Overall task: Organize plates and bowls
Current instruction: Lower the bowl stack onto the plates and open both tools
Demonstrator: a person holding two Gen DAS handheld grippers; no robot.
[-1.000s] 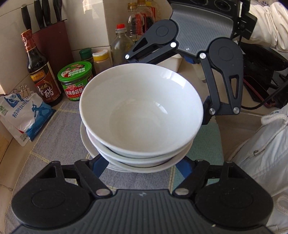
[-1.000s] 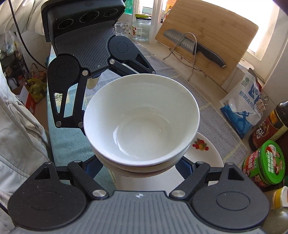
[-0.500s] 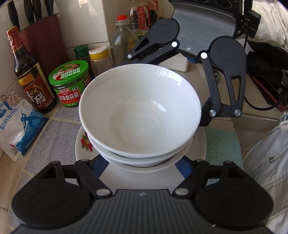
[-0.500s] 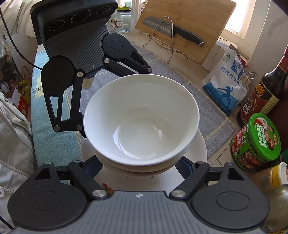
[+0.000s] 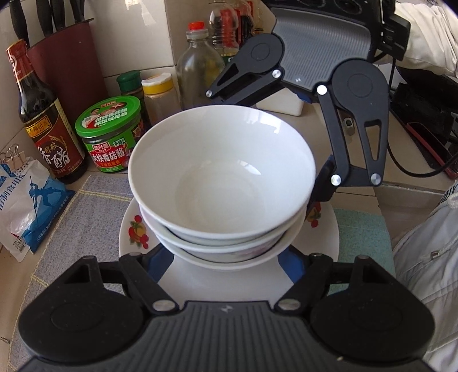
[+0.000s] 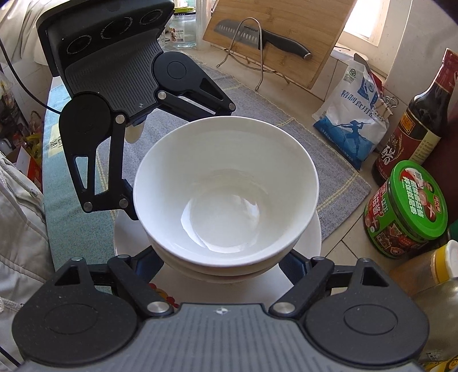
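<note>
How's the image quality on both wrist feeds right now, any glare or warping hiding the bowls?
Left wrist: the top bowl is sharp and evenly lit, with soft reflections only; fisheye bends the soy sauce bottle at the edge. Right wrist: a bright glare patch sits in the bowl's base, and the window is blown out.

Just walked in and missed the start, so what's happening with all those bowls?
A person with a handheld gripper in each hand is holding a stack of white bowls from opposite sides. The left gripper and right gripper each have their fingers spread around the lowest bowl. The stack is over a fruit-patterned plate on the grey mat, beside a green-lidded jar; whether it rests on the plate is unclear.
</note>
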